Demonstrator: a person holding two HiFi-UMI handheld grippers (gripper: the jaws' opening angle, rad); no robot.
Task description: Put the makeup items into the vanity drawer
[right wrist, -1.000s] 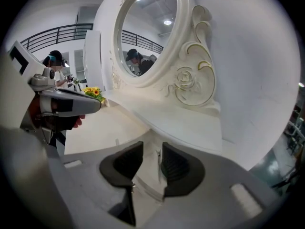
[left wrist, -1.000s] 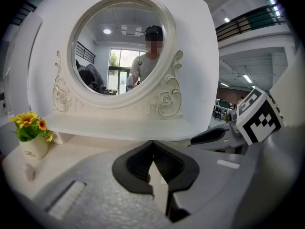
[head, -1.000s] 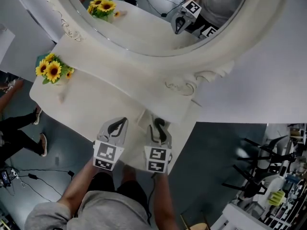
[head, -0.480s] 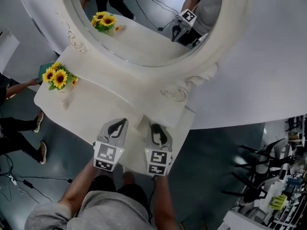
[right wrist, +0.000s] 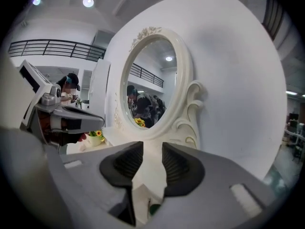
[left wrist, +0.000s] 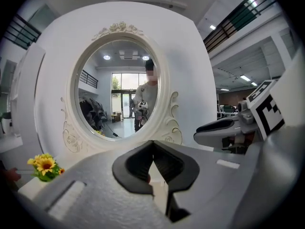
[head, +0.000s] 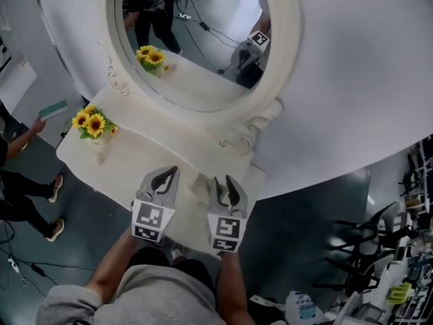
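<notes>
**Approach to the front edge of the bench point(head: 145, 151).** The left claw point(head: 164, 179) and right claw point(head: 225, 185) hover side by side over the front edge, toward its right end. Both point at the mirror point(head: 193, 39).

- **Left claw:** the jaws are closed tip to tip, with nothing between them.
- **Right claw:** the jaws stand partly apart and empty, and bare bench top shows through the gap.
- **Task items:** a small pale object point(head: 199, 182) lies on the bench between the claws. It may be a makeup item but is too indistinct to name.
- **Drawer:** it is not visible and presumably sits below the front edge, under the claws.
- **Other:** sunflowers point(head: 93, 122) stand at the left end.

**Technique:** the drawer probably has to be pulled out first. Lower one claw below the edge, seat the jaws squarely on whatever handle it has, and draw straight back.

**Change from a second earlier:** the claws keep their places at the edge. The view has lifted, so more of the mirror shows.
</notes>
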